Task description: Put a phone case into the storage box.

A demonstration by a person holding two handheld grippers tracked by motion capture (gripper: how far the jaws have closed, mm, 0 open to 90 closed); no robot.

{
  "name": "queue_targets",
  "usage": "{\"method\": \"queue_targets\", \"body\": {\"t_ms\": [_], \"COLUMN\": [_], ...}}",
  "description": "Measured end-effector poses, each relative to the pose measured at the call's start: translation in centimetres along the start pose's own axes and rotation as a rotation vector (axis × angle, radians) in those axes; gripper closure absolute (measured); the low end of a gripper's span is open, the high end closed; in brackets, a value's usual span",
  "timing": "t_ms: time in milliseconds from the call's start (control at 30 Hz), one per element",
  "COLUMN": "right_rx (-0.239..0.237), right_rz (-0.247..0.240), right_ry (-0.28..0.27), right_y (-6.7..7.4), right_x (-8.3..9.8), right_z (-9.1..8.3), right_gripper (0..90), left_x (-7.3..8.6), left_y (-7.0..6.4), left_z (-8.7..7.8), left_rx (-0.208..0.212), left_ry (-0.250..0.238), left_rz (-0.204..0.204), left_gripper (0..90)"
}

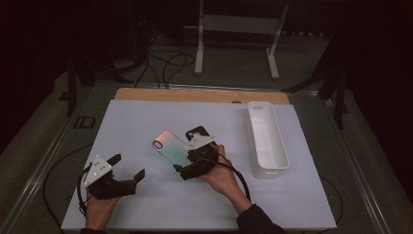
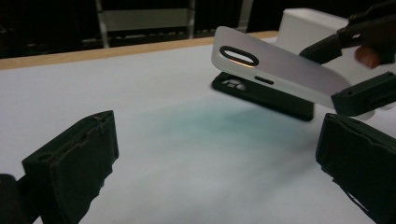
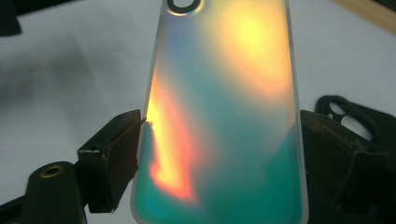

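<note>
Left gripper (image 1: pixel 127 169) nearest, jaws spread, empty, parked low over white mat (image 1: pixel 146 117), likely waiting. Right gripper (image 1: pixel 187 161) clamped across iridescent phone case (image 1: pixel 170 145), lifted clear at a tilt. Black case (image 1: pixel 197 132) flat beneath. White bin (image 1: pixel 267 141) beyond, probably destination.

iridescent phone case (image 3: pixel 224 116): glossy, smooth plastic with a pink, orange and teal sheen
black phone case (image 2: pixel 261 95): matt, rubbery-looking, just behind the iridescent one
table cover (image 1: pixel 146 126): smooth matt white sheet
table edge (image 1: pixel 195 94): bare wood beyond the sheet
bin (image 1: pixel 267 141): smooth white plastic
left gripper pads (image 2: pixel 74 163): rough matt black
</note>
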State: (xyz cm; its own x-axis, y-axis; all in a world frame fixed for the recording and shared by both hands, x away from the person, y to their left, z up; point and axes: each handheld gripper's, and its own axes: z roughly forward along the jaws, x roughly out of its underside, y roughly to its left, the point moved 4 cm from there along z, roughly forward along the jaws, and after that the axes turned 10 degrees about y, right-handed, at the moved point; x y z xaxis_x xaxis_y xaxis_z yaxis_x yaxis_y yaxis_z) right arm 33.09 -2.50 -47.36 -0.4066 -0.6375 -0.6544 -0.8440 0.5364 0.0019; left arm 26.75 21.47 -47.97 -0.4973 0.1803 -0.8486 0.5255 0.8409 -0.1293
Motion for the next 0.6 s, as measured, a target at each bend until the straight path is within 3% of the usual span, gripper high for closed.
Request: {"method": "queue_targets", "body": {"t_ms": [200,367,600], "right_rx": [0.001,0.015,0.027], "right_rz": [-0.037,-0.045,-0.025], "right_ry": [-0.075,-0.121,-0.170], "right_y": [0.7,0.6,0.1], "right_x": [0.0,-0.2,-0.2], "right_z": [-1.0,-2.0,-3.2], "right_gripper": [16.8,16.8,16.7], "left_x": [-0.9,-2.1,-4.3], "left_y": [-0.6,-1.5,-2.9], "left_z": [0.4,0.9,1.8], "left_rx": [0.021,0.050,0.103], "left_ry": [0.015,0.027,0.022], "left_rz": [-0.013,0.013,0.019], "left_gripper": [0.7,0.8,0.7]}}
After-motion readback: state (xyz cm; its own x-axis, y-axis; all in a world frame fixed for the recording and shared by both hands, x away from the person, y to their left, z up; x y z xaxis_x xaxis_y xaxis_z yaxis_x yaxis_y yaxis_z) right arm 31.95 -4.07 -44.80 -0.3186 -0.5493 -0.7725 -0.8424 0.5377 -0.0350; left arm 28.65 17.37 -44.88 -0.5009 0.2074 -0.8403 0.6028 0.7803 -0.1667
